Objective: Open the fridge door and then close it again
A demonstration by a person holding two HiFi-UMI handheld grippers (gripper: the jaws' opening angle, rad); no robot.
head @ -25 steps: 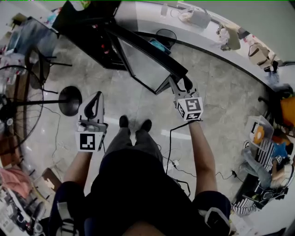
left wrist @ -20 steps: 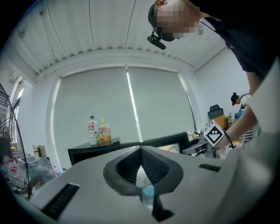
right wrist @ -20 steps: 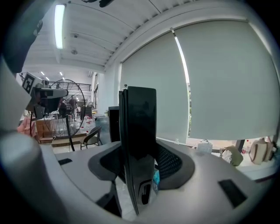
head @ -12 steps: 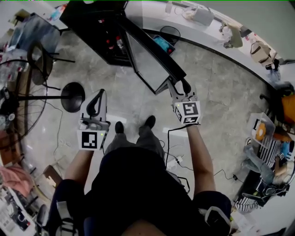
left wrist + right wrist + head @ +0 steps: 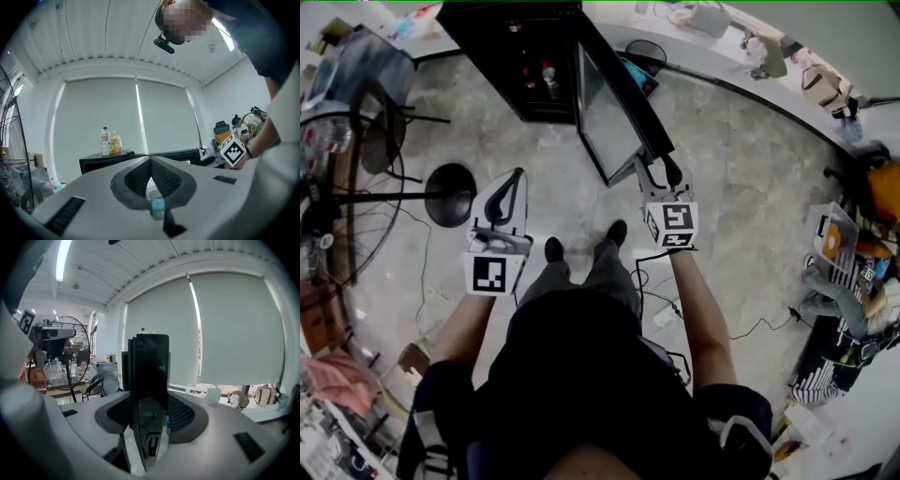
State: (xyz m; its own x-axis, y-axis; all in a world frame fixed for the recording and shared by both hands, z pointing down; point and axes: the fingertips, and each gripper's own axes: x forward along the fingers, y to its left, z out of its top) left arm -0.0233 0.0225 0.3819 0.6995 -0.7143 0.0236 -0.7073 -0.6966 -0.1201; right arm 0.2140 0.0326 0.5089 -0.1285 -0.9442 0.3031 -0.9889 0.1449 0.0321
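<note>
The right hand-held gripper (image 5: 654, 171) pinches the fridge door (image 5: 614, 117) by its free edge at one o'clock in the head view; the left hand-held gripper (image 5: 518, 174) hangs at nine. Left gripper view: jaws pressed together, empty. Right gripper view: door edge between the pads; a shallow hold could slip mid-swing.

Your left gripper (image 5: 517, 178) held out level ahead of you, jaws pressed together and empty, your right gripper (image 5: 659, 172) tipped slightly down, arm outstretched, jaws clamped on the fridge door (image 5: 614, 122) edge
</note>
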